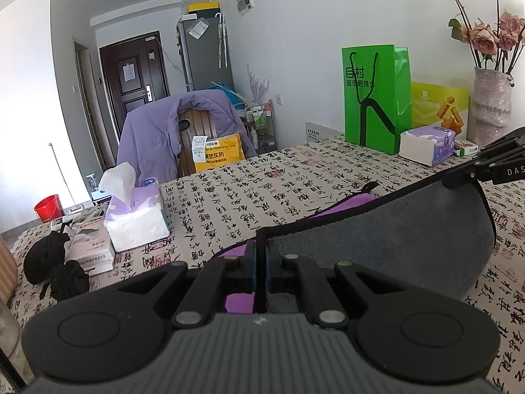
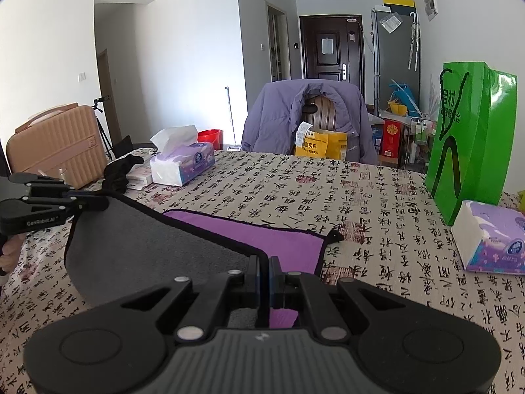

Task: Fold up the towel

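1. Left tool (image 1: 261,256) pinching one corner of the towel (image 1: 393,229), fingers pressed tight on the black hem.
2. Right tool (image 2: 265,272) clamping the other corner of the same edge, also squeezed onto the cloth.
3. Holding that edge up off the table (image 2: 377,190), grey side sagging between both tools, purple side lying flat on the patterned cloth further out.
4. Sitting near the far left corner: tissue box (image 1: 136,213) with a white sheet poking out the top.
5. Standing upright by the wall: green bag (image 1: 375,98), contents impossible to tell.
6. Holding dried pink roses on the right: vase (image 1: 492,105).
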`<state>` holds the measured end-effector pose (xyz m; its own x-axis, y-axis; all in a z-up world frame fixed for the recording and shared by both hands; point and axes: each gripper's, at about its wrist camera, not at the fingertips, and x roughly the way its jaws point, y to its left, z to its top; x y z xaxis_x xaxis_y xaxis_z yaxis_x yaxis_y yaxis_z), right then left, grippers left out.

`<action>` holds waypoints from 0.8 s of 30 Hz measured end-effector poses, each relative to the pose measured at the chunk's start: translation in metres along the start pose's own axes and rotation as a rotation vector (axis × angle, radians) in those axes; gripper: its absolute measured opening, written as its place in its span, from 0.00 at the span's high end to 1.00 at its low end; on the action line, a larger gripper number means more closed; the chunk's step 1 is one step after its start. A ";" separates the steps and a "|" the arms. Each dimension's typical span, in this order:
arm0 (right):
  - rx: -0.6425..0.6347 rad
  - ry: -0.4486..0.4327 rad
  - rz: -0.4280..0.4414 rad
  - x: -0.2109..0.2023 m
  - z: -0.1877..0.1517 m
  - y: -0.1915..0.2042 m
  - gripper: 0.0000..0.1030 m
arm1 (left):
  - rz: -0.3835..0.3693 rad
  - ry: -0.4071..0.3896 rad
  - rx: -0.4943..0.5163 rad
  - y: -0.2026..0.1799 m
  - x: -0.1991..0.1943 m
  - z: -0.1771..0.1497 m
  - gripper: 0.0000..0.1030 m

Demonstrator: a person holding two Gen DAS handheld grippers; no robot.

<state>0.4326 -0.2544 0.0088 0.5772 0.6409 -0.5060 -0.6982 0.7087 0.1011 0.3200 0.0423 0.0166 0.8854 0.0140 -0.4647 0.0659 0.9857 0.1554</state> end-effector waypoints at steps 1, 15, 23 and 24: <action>-0.002 0.000 -0.001 0.002 0.002 -0.001 0.95 | 0.001 -0.001 0.001 0.001 0.001 0.001 0.94; -0.028 0.012 -0.016 0.022 0.012 -0.010 0.96 | 0.006 -0.004 0.009 0.008 0.023 0.010 0.94; -0.041 0.021 -0.021 0.035 0.018 -0.016 0.96 | 0.010 0.001 0.007 0.013 0.044 0.014 0.94; -0.041 0.022 -0.022 0.037 0.019 -0.017 0.96 | 0.010 0.002 0.008 0.014 0.047 0.014 0.94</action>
<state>0.4737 -0.2370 0.0046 0.5836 0.6182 -0.5266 -0.7026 0.7096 0.0543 0.3689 0.0540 0.0094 0.8851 0.0247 -0.4648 0.0602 0.9842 0.1668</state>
